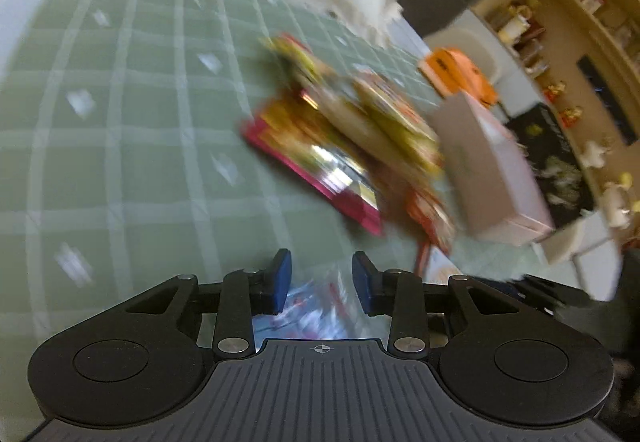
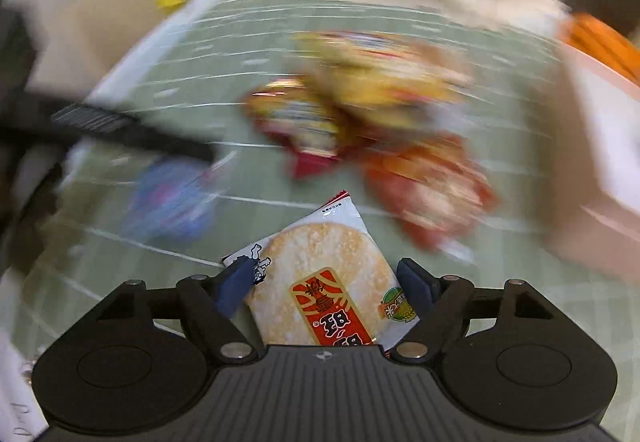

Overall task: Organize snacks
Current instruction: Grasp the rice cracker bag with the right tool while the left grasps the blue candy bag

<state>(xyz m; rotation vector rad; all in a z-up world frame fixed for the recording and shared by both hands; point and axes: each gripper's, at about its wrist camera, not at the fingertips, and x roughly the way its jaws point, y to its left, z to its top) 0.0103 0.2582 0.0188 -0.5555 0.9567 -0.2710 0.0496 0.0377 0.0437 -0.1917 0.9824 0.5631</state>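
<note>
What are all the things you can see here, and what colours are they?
Tablecloth: one, green with white checks, under everything.
Snack packets: a blurred pile, count unclear, red, yellow and pink, mid-table.
Rice cracker packet: one, white with a red label, between the right gripper's fingers.
Blue packet: one, blue and clear, between the left gripper's fingers.
Box: one, pale pinkish, right of the pile.
Orange thing: one, too blurred to name, behind the box.
Shelf: one, tan, far right, holding small items.
Left gripper: black with blue pads, nearly closed.
Right gripper: black with blue pads, around the cracker packet.
</note>
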